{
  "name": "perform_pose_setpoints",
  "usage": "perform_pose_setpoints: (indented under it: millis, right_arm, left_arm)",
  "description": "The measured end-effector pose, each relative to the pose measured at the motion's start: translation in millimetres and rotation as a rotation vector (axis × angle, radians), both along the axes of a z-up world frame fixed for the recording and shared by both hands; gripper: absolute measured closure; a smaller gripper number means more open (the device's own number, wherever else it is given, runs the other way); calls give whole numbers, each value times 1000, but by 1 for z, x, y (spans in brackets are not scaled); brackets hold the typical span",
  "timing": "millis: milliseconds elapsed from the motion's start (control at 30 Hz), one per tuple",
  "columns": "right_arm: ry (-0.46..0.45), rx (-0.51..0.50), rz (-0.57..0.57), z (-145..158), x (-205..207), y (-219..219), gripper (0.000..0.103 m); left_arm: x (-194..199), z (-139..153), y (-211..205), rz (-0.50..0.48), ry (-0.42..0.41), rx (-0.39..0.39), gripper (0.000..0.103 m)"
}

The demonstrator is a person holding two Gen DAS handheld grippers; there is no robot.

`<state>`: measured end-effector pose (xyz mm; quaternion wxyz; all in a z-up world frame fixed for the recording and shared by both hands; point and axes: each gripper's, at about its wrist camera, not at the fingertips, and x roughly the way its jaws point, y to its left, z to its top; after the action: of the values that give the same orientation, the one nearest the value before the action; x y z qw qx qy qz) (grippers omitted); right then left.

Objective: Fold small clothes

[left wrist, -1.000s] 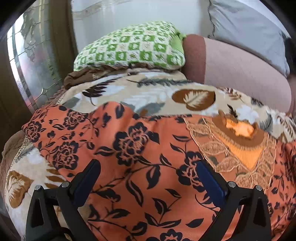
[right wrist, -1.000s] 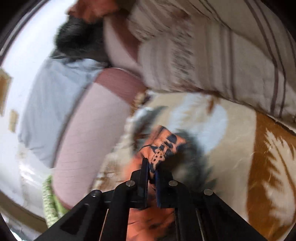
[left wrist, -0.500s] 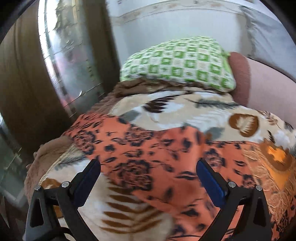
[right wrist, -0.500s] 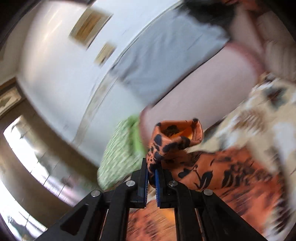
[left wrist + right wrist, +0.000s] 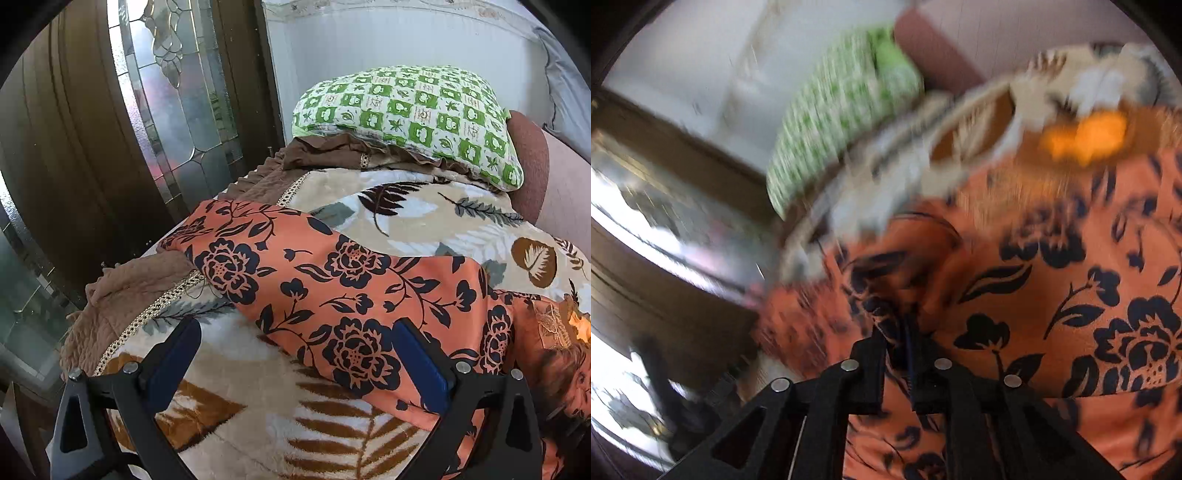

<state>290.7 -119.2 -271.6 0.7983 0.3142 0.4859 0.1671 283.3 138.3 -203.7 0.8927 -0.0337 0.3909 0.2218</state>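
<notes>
An orange garment with black flowers (image 5: 332,288) lies spread across a leaf-patterned blanket (image 5: 424,218) on a bed. My left gripper (image 5: 295,354) is open and empty, low over the garment's near edge, one finger on either side of it. My right gripper (image 5: 905,339) is shut on a fold of the same orange garment (image 5: 1052,295), holding it over the rest of the cloth. The right wrist view is blurred by motion. An orange-yellow embroidered neck part shows at the right (image 5: 565,325).
A green checked pillow (image 5: 406,114) lies at the head of the bed against a white wall. A dark wooden door with patterned glass (image 5: 166,110) stands to the left. A pink cushion (image 5: 561,184) lies at the right. The bed's brown quilted edge (image 5: 129,288) drops off at the left.
My right gripper has carried its fold of the garment up and over, and down onto the spread cloth. My left gripper has swung left toward the garment's left edge and stayed open.
</notes>
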Motion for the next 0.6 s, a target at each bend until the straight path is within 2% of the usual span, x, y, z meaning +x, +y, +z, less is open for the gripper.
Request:
perform_pose_setpoints:
  millis: [33,100,167,200,233,300,367,433,500,533,567,600]
  right_arm:
    - [41,-28,45,-8,1,7,82]
    - [13,-74,94,-13,-4,12,79]
    - [-18,-88,167,-10,-16,13,56]
    - [-28,-75,204,-9,-20,12,33]
    - [-41,-73,215,-5,-24,11,27]
    - [-43,-102,238,0,-32,9,27]
    - [-75,-88,232,7,-44,-1,27]
    - [-135,-63,145,16,-53,-21,27]
    - [-163,11,75,18,-51,-38,28]
    - [-160,46,42,16,-46,-43,35]
    - [-152,48,21,15,-40,-42,39]
    - [-145,24,11,14,-32,-36,49]
  left_arm:
    - [1,0,1,1,2,-6,0]
    - [3,-1,2,6,5,-27,0]
    - [4,-2,2,3,12,-57,0]
    - [5,-3,1,0,16,-65,0]
    - [5,-4,1,-4,18,-70,0]
    - [5,-5,2,-5,27,-77,0]
    - [5,-6,9,8,43,-103,0]
    - [3,-8,25,50,49,-146,0]
    - [-1,-10,43,123,55,-157,0]
    - [-3,-11,50,153,58,-159,0]
    - [-6,-12,60,193,64,-170,0]
    - [-7,-14,66,215,69,-182,0]
